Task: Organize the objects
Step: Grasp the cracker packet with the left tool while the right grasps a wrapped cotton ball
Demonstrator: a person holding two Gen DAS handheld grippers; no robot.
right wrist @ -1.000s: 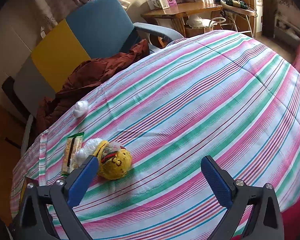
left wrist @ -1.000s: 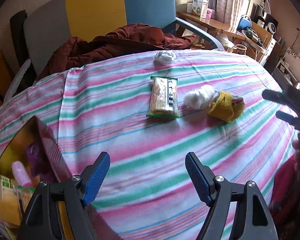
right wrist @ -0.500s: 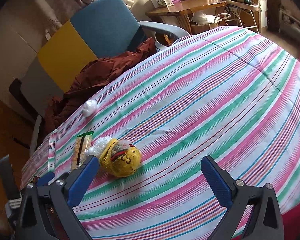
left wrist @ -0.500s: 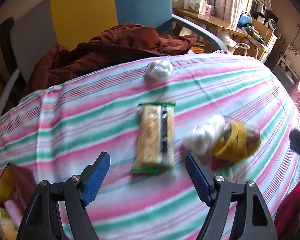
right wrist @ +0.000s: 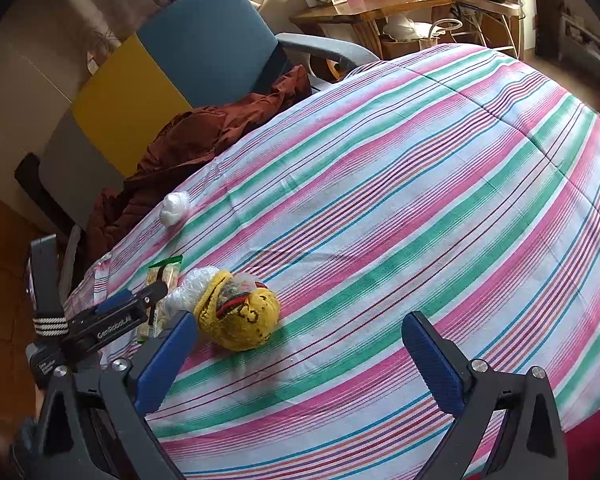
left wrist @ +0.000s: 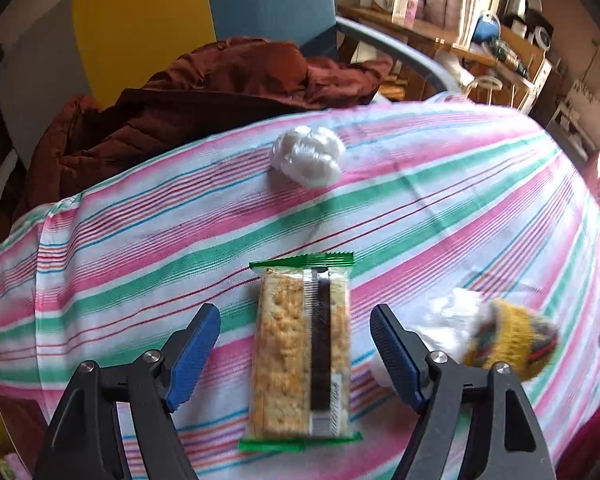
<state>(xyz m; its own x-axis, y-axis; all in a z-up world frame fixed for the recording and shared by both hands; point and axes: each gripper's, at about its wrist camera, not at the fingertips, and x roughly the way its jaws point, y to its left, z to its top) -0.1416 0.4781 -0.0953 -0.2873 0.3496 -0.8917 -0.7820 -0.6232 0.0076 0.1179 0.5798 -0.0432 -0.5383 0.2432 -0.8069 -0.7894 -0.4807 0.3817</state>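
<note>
Left tongs now astride cracker packet

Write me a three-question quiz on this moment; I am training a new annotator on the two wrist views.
1. True or false: the left hand-held gripper is shut on the cracker packet.
2. What lies right beside the yellow knitted pouch: A) a crumpled clear plastic bag, B) a mug, C) a book?
3. Fill in: the white ball sits near the edge of the striped cloth, closest to the ______ jacket on the chair.

Key
1. False: the jaws stand open on either side of the packet, not touching it.
2. A: the plastic bag.
3. Maroon.
</note>
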